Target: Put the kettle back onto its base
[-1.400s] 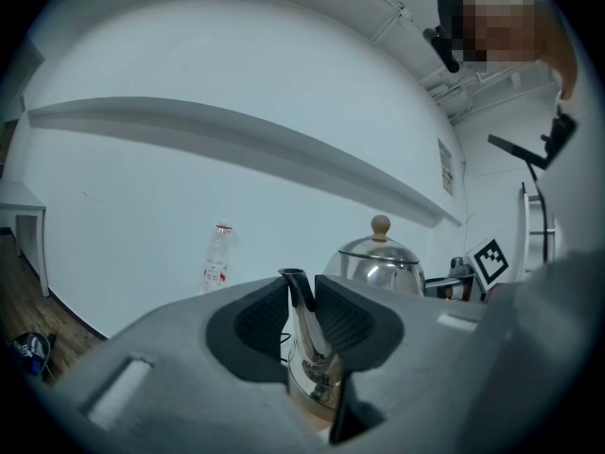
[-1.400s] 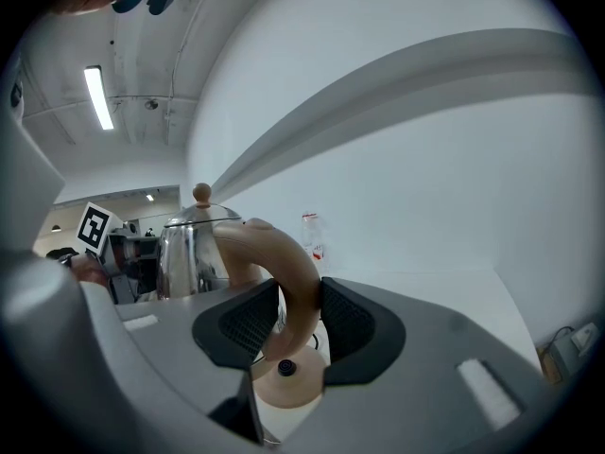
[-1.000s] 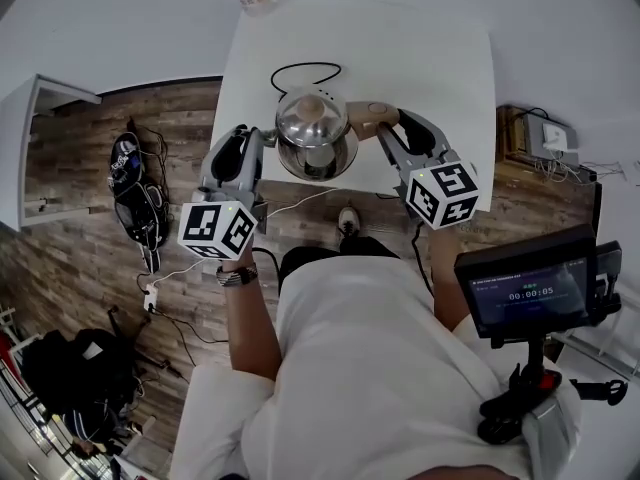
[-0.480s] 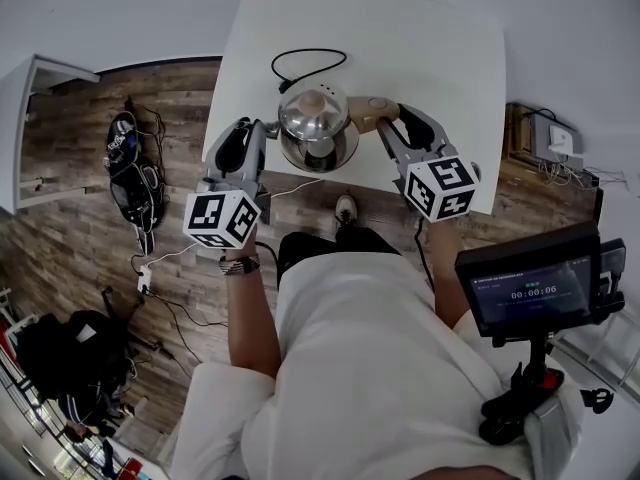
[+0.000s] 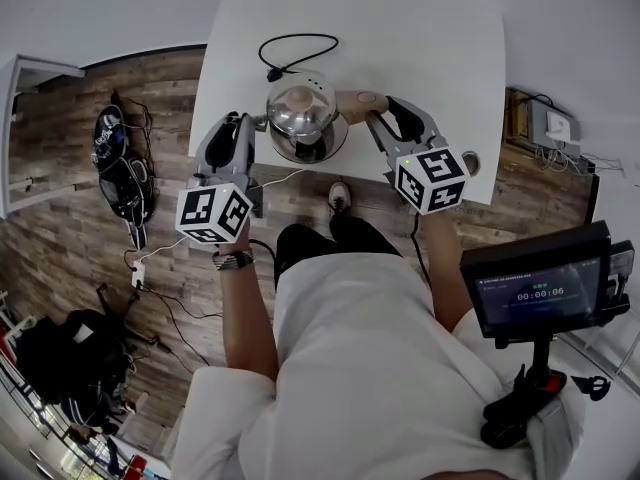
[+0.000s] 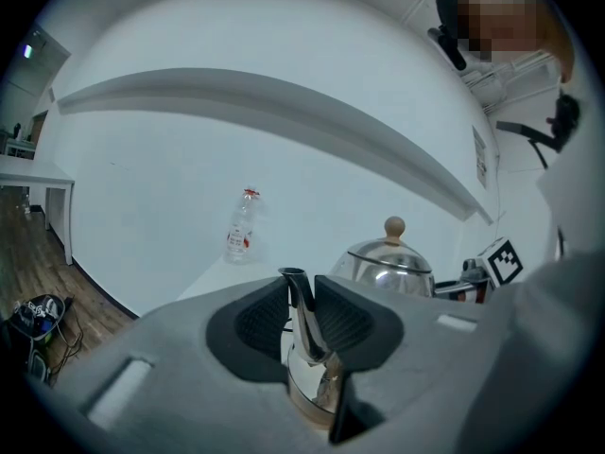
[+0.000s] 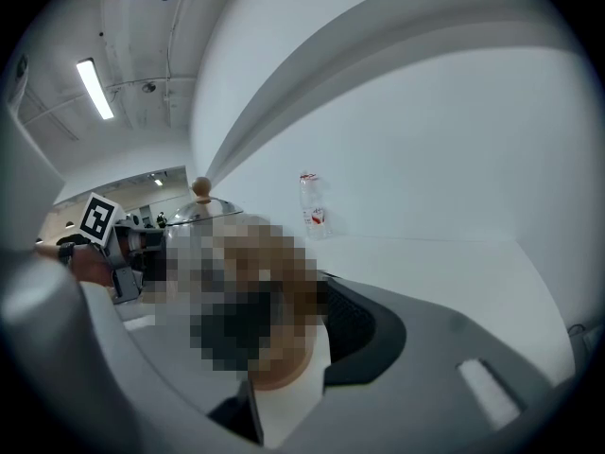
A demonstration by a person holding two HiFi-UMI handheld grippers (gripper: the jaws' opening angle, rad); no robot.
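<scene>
Both forearms extend forward from the torso and converge on the kettle, one on each side. Each tongs assembly points slightly downward, with its marker cube at the end away from the kettle.

Left tongs: positioned at the kettle's left side. In the left gripper view the pads are clamped against the spout, which stands upright between them. The left marker cube sits just ahead of the wrist.

Right tongs: positioned at the kettle's right side, clenched on the wooden handle. The right gripper view shows the handle filling the gap between the pads, although part of that view is masked.

The kettle stands upright with its lid knob uppermost, over the near edge of the white table. The base cannot be made out beneath the kettle, so seating cannot be confirmed. A black cord lies looped just behind the kettle. A plastic bottle stands well beyond the kettle.
</scene>
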